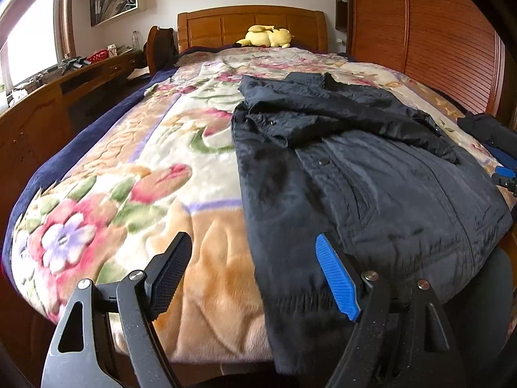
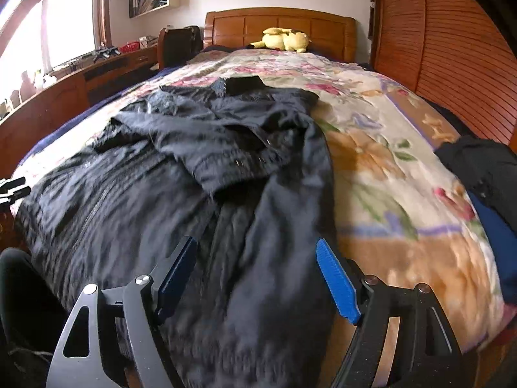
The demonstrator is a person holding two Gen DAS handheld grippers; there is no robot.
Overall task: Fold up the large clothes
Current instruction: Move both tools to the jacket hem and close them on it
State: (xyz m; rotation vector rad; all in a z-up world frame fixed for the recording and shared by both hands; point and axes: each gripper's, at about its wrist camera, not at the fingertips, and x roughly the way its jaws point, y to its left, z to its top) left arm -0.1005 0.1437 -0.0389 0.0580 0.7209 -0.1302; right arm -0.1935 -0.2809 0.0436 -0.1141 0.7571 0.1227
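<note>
A large dark navy jacket (image 1: 371, 174) lies spread on the floral blanket (image 1: 129, 168) of the bed, sleeves folded across its chest, hem toward me. My left gripper (image 1: 255, 271) is open and empty, hovering over the jacket's left hem edge. In the right wrist view the jacket (image 2: 194, 177) fills the left and middle. My right gripper (image 2: 258, 274) is open and empty above the jacket's right side near the hem. The right gripper's blue tip also shows at the left wrist view's right edge (image 1: 504, 174).
A yellow plush toy (image 1: 268, 36) lies by the wooden headboard (image 1: 252, 22). A dark folded garment (image 2: 484, 168) sits on the bed's right side. A wooden desk (image 1: 74, 74) runs along the left; a wooden wardrobe (image 1: 420, 32) stands right.
</note>
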